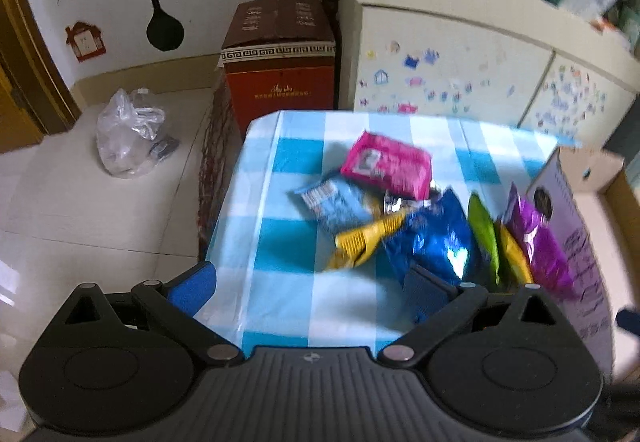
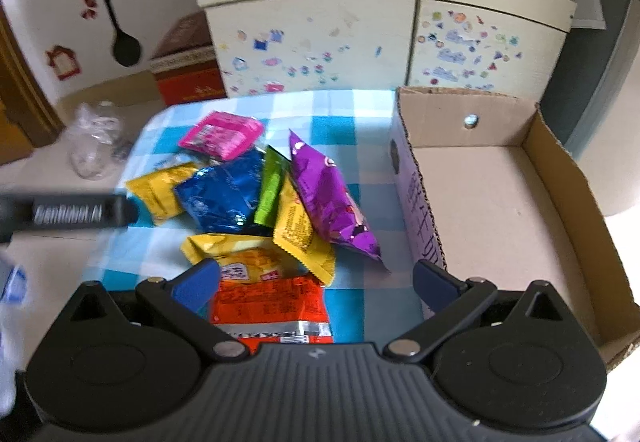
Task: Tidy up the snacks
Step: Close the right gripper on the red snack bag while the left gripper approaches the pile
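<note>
Several snack packets lie in a heap on the blue-checked tablecloth (image 2: 348,114): a pink one (image 2: 222,136), a blue foil one (image 2: 224,194), a green one (image 2: 272,190), a purple one (image 2: 328,202), yellow ones (image 2: 304,238) and a red-orange one (image 2: 272,306). My right gripper (image 2: 316,284) hovers open over the near end of the heap, the red-orange packet lying below between its fingers. My left gripper (image 1: 310,288) is open over bare cloth; its right finger (image 1: 428,290) is by the blue foil packet (image 1: 436,242). The pink packet (image 1: 386,166) lies beyond.
An open cardboard box (image 2: 480,202), with nothing visible inside, stands right of the heap, touching the purple packet. A cream cabinet (image 2: 320,42) is behind the table. A red carton (image 1: 280,82) and a clear plastic bag (image 1: 128,134) sit on the floor at left. The left tool's body (image 2: 76,216) shows at left.
</note>
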Tool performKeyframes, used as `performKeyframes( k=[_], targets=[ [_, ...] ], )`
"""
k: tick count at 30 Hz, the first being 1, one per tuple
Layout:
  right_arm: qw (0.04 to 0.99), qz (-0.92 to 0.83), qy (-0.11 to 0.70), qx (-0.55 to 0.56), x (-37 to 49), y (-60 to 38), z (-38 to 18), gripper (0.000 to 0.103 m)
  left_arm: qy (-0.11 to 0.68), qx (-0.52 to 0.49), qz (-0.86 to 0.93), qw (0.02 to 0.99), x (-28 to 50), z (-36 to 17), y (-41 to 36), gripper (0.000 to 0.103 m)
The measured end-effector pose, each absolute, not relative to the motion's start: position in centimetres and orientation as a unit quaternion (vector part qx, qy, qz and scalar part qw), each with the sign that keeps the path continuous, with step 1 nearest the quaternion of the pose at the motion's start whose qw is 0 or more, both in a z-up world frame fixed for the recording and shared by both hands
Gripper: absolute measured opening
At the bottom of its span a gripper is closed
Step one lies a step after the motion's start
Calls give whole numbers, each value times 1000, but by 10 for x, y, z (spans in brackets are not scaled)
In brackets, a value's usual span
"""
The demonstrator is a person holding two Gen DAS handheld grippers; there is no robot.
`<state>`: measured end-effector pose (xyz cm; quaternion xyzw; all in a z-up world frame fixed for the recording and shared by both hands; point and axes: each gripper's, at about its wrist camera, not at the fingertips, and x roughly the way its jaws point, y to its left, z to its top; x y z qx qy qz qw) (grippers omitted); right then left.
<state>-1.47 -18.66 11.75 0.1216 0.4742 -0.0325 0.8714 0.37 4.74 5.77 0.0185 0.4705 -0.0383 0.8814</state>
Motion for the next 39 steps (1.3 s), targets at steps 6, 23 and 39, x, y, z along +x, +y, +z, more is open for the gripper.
performKeyframes(
  k=[6,23,39],
  targets=[
    [882,33,446,148,-32,-200,123,102,489,-17,-41,871,24,55,60,102],
    [857,100,481,155,-38,-176,82,101,506,-47,-120,853,43,56,48,102],
    [850,75,503,137,-21,-154,49,102,549,-34,-200,811,25,33,11,102]
  ],
)
